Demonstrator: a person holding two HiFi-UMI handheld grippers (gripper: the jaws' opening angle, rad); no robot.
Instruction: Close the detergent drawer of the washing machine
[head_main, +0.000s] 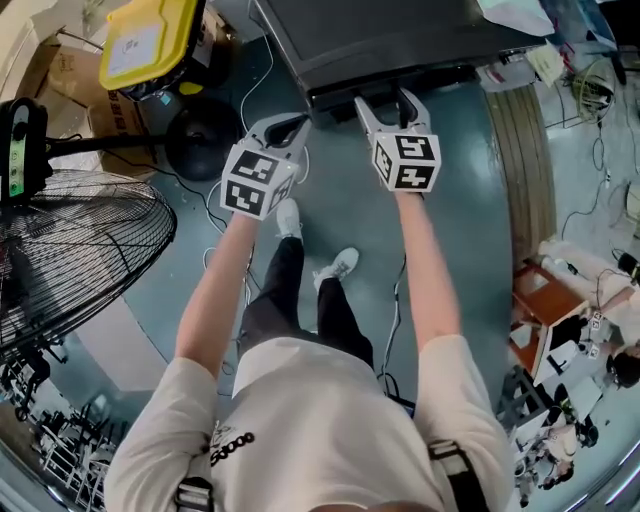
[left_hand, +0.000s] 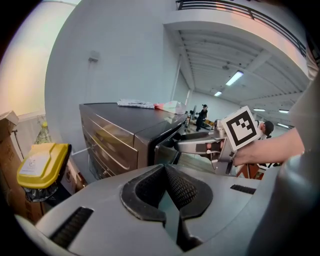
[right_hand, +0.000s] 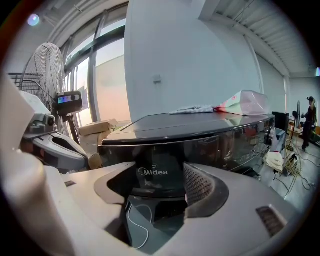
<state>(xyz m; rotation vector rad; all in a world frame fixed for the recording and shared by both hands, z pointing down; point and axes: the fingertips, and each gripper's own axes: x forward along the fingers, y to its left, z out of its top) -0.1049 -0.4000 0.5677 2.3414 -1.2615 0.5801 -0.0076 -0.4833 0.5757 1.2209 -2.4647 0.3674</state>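
The dark grey washing machine (head_main: 380, 30) stands in front of me at the top of the head view. Its detergent drawer (head_main: 392, 84) juts out a little from the front. The drawer front (right_hand: 152, 172) carries the Midea name. My right gripper (head_main: 388, 104) is open, with its tips at that front, one finger to each side of the name (right_hand: 155, 174). My left gripper (head_main: 292, 128) is shut on nothing and hangs beside the machine's left corner. In the left gripper view it (left_hand: 165, 170) looks along the machine's side (left_hand: 115, 140) at the right gripper (left_hand: 197, 145).
A big floor fan (head_main: 70, 250) stands at my left, with a yellow-lidded bin (head_main: 150, 40) and cardboard boxes behind it. Cables (head_main: 240, 90) run over the floor. Cloth and a bag (right_hand: 240, 104) lie on the machine's top. Clutter and a wooden box (head_main: 545, 300) are at the right.
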